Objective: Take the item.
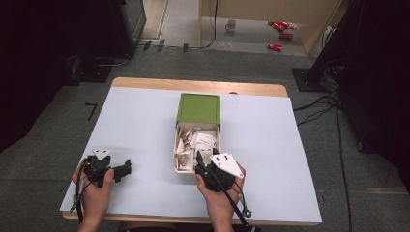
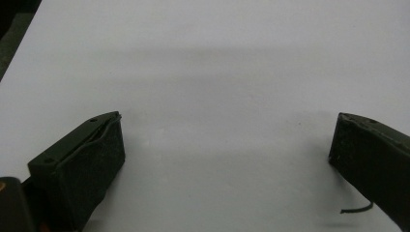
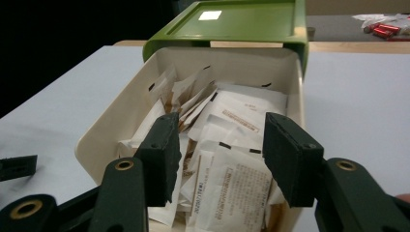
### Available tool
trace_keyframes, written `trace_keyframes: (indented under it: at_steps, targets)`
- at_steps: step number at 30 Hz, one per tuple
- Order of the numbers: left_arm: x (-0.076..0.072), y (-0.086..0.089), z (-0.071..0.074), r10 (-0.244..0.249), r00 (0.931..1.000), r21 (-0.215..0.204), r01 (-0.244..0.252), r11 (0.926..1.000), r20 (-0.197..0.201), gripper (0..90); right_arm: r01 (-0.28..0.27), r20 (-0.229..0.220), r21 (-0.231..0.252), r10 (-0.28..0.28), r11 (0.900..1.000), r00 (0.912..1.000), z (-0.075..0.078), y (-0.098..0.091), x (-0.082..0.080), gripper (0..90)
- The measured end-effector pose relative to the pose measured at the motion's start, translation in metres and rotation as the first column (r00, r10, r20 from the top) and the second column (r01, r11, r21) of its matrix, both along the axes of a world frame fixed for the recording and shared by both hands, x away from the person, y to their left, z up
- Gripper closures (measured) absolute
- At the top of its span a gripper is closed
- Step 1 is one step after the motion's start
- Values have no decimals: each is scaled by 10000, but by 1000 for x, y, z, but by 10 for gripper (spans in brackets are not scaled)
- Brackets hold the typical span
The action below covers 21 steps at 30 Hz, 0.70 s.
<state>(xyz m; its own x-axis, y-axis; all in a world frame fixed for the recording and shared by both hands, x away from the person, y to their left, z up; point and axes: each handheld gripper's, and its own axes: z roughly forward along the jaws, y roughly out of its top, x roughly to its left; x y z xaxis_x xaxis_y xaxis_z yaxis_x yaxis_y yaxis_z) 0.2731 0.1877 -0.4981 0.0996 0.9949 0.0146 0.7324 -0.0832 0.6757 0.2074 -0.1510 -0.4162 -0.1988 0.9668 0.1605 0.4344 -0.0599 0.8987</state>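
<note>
At the near left of the table (image 1: 145,130), the left gripper (image 1: 126,167) rests low in the person's left hand (image 1: 96,191), pointing right. In the left gripper view its jaws stand spread wide over the bare white top, with nothing between them.

At the near middle, the right hand (image 1: 220,193) holds the right gripper (image 3: 217,150) at the near end of the drawer (image 3: 121,116), pointing away from the person. In the right gripper view its jaws stand about half apart above the near packets (image 3: 232,183); the pads press on nothing and no packet is pinched. A grey plate (image 1: 226,163) sits on top of this gripper, and its cable (image 1: 237,205) trails back over the near edge.

The drawer is cream and stands pulled out toward the person, heaped with white paper packets, some upright along its left wall, others lying flat. Its far end sits inside the green box (image 1: 198,108), which stands at the middle of the table, toward the far edge.

Beyond the table, on the floor, stand a mug (image 1: 231,25) and some red cans (image 1: 280,30).
</note>
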Motion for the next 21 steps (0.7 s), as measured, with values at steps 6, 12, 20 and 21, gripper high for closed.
trace_keyframes:
  at_steps: [6,12,20,21]
  targets:
    - [0,0,0,-3,10000,1,3,10000,-4,0,-175,-190,-121,173,9998,9997,-6,11,4,489]
    - [0,0,0,0,10000,-5,0,10000,-2,0,-455,-460,-82,450,9989,9979,-15,22,9,481]
    - [0,0,0,2,10000,-8,-2,10000,0,0,-931,-943,59,933,9956,9912,-26,35,15,444]
    - [0,0,0,1,10000,-6,-1,10000,-1,0,-991,-999,46,990,9951,9901,-28,37,15,441]
